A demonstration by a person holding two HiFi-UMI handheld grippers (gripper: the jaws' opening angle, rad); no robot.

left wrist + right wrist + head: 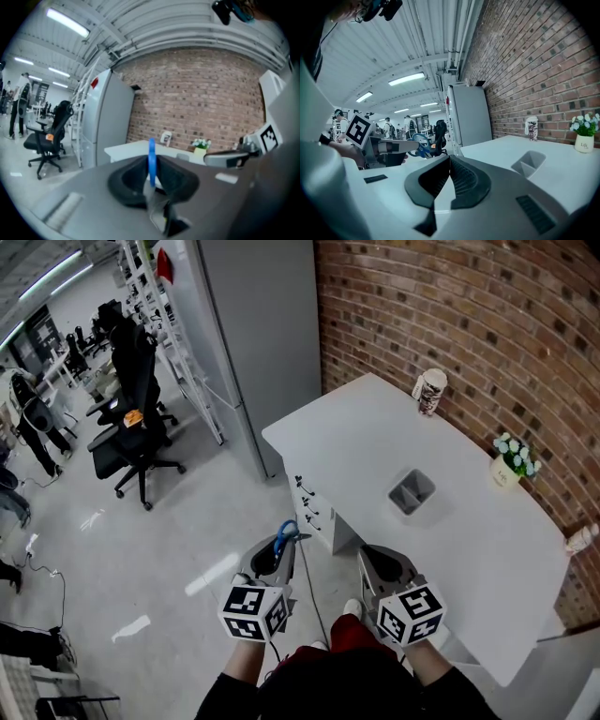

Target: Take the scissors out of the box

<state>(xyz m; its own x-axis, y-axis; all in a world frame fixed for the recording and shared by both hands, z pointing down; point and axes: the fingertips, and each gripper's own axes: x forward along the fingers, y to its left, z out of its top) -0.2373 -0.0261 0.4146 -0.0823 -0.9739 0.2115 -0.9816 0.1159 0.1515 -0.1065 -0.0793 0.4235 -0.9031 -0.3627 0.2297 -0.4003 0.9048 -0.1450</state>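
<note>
The scissors (286,533) are already out of the box (412,476). The left claw (284,547) is clenched on them, and its own view shows the blue handle loop edge-on between the pads and poking out past the tips. A grey part runs back toward the person, and I take it for the blades. The grey box sits on the white worktop (450,549), well apart from both claws, which hang out over the floor in front of the person. I can see nothing in its compartments from here. The right claw (373,555) is clenched too, pads together with nothing between them.

As I judge it, what is left is the carry and a place to put the scissors down. The grip looks narrow, on the thin loop only, so the scissors could pivot or slip. A level, unhurried carry with no twisting would suit. If they go onto the worktop, the bare stretch beside the box looks best, clear of the flower pot (507,472) by the brick wall (487,324).
</note>
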